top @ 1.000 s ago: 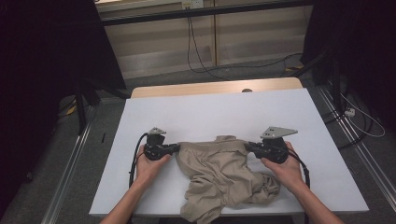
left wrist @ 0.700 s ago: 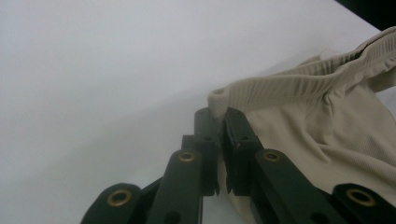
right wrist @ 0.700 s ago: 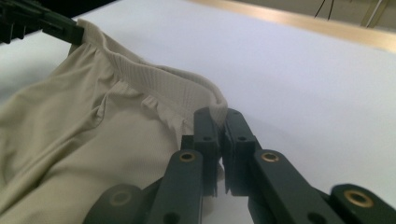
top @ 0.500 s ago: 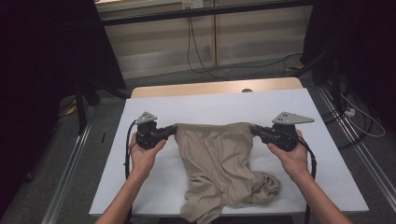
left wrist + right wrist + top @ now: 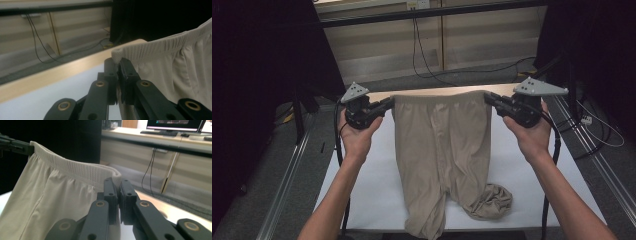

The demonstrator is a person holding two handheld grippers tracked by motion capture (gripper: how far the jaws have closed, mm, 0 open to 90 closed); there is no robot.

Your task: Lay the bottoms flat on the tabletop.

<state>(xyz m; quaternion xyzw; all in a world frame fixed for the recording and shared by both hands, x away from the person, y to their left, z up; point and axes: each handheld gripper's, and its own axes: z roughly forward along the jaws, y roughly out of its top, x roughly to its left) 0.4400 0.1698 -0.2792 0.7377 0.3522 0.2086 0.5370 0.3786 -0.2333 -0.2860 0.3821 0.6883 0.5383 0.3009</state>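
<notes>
A pair of beige shorts (image 5: 441, 150) hangs by its waistband, stretched between my two grippers above the white table (image 5: 372, 190). My left gripper (image 5: 388, 104) is shut on the waistband's left end, and the ribbed elastic (image 5: 117, 53) sits pinched between its jaws. My right gripper (image 5: 488, 98) is shut on the right end, with the shorts' band (image 5: 113, 173) caught in its jaws. One leg hangs straight down past the front edge. The other leg lies bunched (image 5: 489, 201) on the table. The left gripper (image 5: 15, 146) also appears far off in the right gripper view.
The table's wooden far edge (image 5: 497, 89) lies behind the shorts. Cables (image 5: 424, 55) hang down a pale wall beyond. Metal rails (image 5: 287, 195) run along both sides of the table. A desk with a monitor (image 5: 175, 123) stands in the background.
Both grippers have risen and moved apart, lifting the shorts off the table. The crumpled cloth now hangs spread, with only its lower part still on the surface.
</notes>
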